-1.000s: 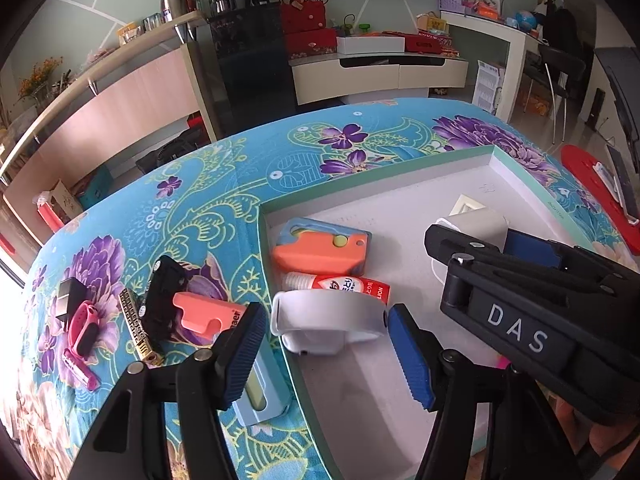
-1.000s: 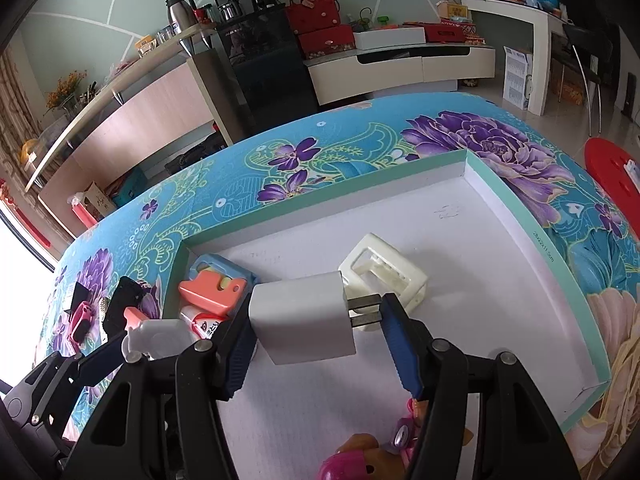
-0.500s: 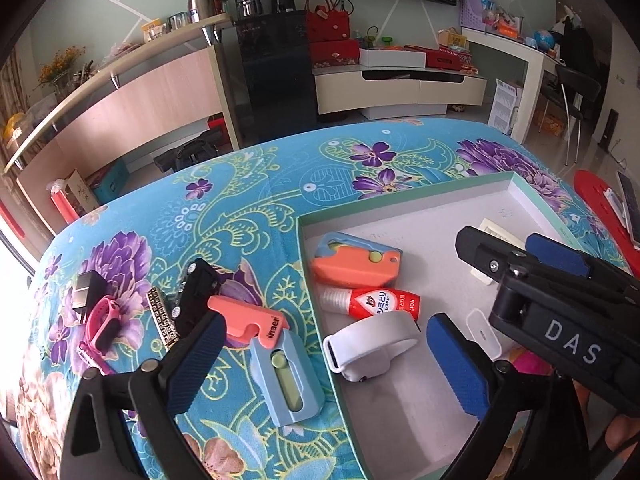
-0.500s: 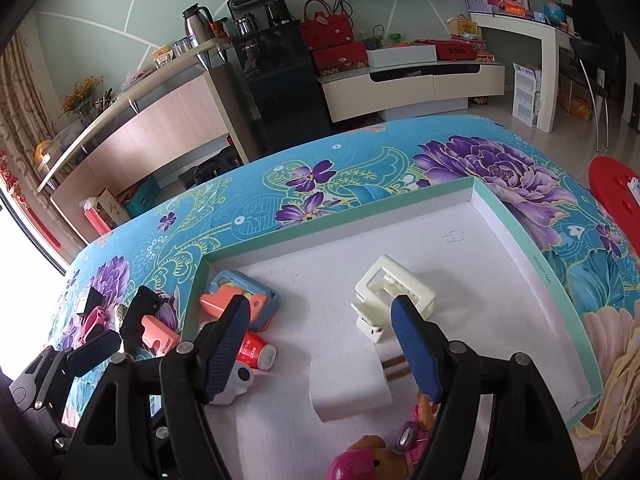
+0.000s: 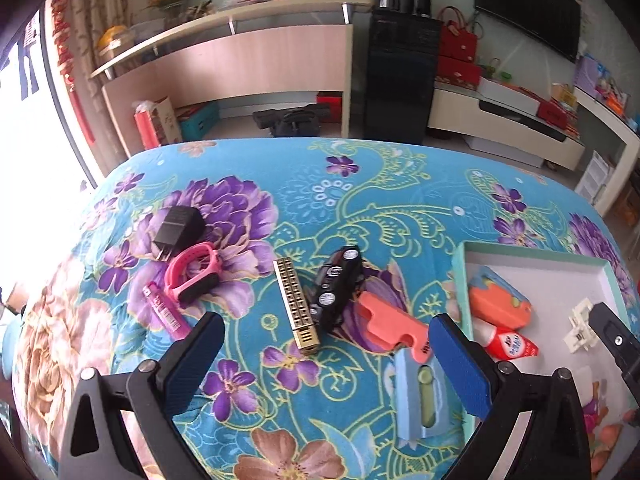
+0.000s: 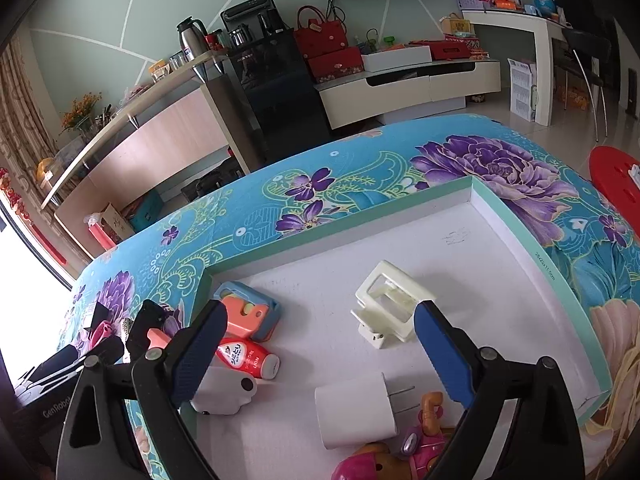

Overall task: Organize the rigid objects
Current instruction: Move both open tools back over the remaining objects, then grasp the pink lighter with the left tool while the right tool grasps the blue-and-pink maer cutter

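My left gripper [image 5: 324,356] is open and empty above the floral cloth. Ahead of it lie a gold harmonica [image 5: 297,306], a black toy car [image 5: 338,286], an orange-and-blue box cutter [image 5: 400,344], a pink watch [image 5: 192,276], a pink lighter [image 5: 164,312] and a black charger [image 5: 176,228]. My right gripper [image 6: 320,352] is open and empty over the green-rimmed tray [image 6: 532,248]. In the tray lie a white charger [image 6: 354,410], a cream clip [image 6: 390,298], a white tape dispenser [image 6: 224,394], a red-and-white bottle [image 6: 248,358] and an orange cutter [image 6: 248,314].
A pink toy [image 6: 404,452] lies at the tray's near edge. The tray also shows at the right of the left wrist view [image 5: 460,276]. The table's far edge curves away toward a counter and a black cabinet [image 5: 400,80].
My right gripper opened and dropped the white charger onto the tray floor. My left gripper released the white tape dispenser in the tray and swung left over the loose items on the cloth.
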Tool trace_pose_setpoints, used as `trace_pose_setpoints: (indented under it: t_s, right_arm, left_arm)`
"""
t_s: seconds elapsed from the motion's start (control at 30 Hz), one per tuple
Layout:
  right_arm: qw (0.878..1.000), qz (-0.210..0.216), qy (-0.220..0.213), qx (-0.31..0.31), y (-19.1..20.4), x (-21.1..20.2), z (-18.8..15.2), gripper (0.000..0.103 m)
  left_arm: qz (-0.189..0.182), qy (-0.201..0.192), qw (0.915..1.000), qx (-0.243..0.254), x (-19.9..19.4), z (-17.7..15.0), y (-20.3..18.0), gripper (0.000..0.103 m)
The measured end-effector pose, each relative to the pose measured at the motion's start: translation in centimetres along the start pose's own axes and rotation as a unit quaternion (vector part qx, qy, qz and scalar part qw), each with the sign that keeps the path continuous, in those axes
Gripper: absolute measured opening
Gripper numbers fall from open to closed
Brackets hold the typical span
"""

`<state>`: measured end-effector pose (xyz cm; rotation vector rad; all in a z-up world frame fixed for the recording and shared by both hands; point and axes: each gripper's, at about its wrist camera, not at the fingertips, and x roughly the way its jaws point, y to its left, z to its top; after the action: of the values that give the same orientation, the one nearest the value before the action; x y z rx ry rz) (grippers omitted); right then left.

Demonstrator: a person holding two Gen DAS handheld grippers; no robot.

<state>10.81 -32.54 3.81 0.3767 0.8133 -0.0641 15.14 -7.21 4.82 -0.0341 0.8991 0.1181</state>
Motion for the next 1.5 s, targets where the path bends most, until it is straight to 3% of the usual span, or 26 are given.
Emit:
trace_pose_setpoints:
  t_s: [0.1, 0.23, 0.4, 0.53, 0.67, 0.83, 0.93, 1.07, 1.3, 1.5]
  right_arm:
    - [1.000, 0.010, 0.001, -0.009, 1.0, 0.3, -0.2, 0.095]
    - [0.999, 0.039, 0.008, -0.017, 3.0, 0.8, -0.6, 0.095]
    - [0.993, 0.106, 0.047, -0.016, 5.8, 2.2, -1.5, 0.095]
    - [0.993, 0.089, 0.051, -0.063, 8.1, 2.6, -2.2, 0.095]
    - [0.990, 0.105, 0.066, -0.069, 9.5, 3.1, -2.9, 0.095]
    - [0.993, 0.058, 0.054, -0.092, 11.0, 3.4, -3.5, 0.095]
    - [0.993, 0.051, 0.044, -0.097, 11.2, 3.3, -3.5, 0.095]
    - [0.994, 0.038, 0.000, -0.106, 11.7, 2.0, -3.3, 0.095]
    - [0.992, 0.068, -0.030, -0.105, 13.0, 1.5, -3.5, 0.095]
    - [0.985, 0.074, -0.036, -0.155, 15.6, 1.9, -4.5, 0.095]
  left_arm:
    - [0.050, -0.004, 0.9986, -0.018, 0.5, 0.0, 1.6, 0.103]
    - [0.073, -0.004, 0.9947, -0.072, 0.6, 0.1, 4.2, 0.103]
    - [0.093, -0.012, 0.9882, -0.121, 0.2, 0.2, 6.9, 0.103]
    - [0.111, -0.011, 0.9837, -0.140, 0.3, 0.1, 8.3, 0.103]
    - [0.121, -0.012, 0.9808, -0.152, 0.2, 0.0, 9.5, 0.103]
    - [0.132, -0.015, 0.9777, -0.162, 0.0, -0.1, 10.8, 0.103]
    - [0.131, -0.019, 0.9759, -0.173, -0.3, -0.1, 11.7, 0.103]
    - [0.130, -0.023, 0.9735, -0.187, -0.5, -0.2, 13.3, 0.103]
    - [0.119, -0.023, 0.9702, -0.210, -0.4, -0.6, 16.2, 0.103]
    - [0.109, -0.011, 0.9721, -0.207, 0.9, -0.7, 17.4, 0.103]
